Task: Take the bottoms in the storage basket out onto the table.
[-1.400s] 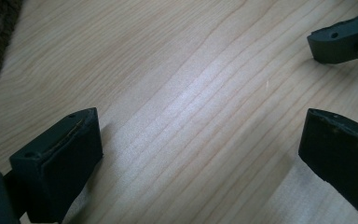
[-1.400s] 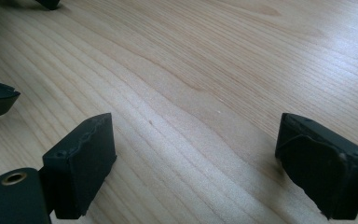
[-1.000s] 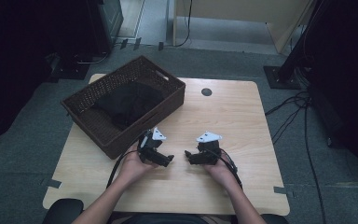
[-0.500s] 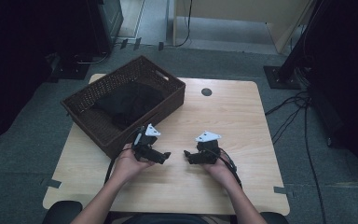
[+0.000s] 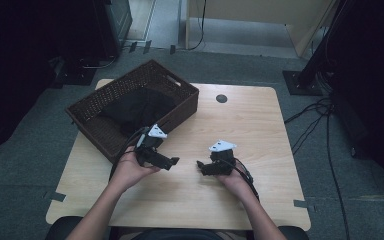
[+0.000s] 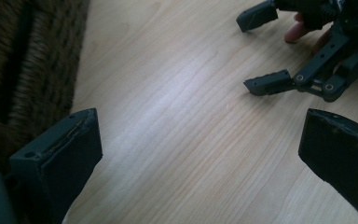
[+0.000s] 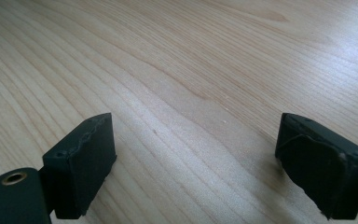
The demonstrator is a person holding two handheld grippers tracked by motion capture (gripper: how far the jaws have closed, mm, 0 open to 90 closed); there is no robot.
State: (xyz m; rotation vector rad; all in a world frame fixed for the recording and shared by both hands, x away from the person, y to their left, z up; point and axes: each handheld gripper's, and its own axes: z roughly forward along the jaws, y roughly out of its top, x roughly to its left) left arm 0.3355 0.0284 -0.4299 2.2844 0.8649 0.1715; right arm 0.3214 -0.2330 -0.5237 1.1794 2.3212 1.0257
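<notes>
Your left gripper (image 5: 172,161) sits wide open and empty beside the basket (image 5: 180,89), whose dark cloth (image 5: 139,107) shows from above. Your right gripper (image 5: 200,166), equally wide and empty, faces it near the tabletop's (image 5: 250,120) middle.

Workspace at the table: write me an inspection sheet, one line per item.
Surface: light wooden table, bare between the grippers, dark round grommet near the far edge.
Job's things: brown wicker basket on the far left corner, black cloth lying inside it.
Clutter: nothing seen on the tabletop.
Grippers: left gripper open, close to the basket's near wall; right gripper open, low over bare wood; both empty, tips facing each other.
Cables: a black cable trails from each gripper; more black cables lie on the floor right of the table.
Surroundings: grey carpet floor, tape marks by the table's corners, dark equipment at both sides.
</notes>
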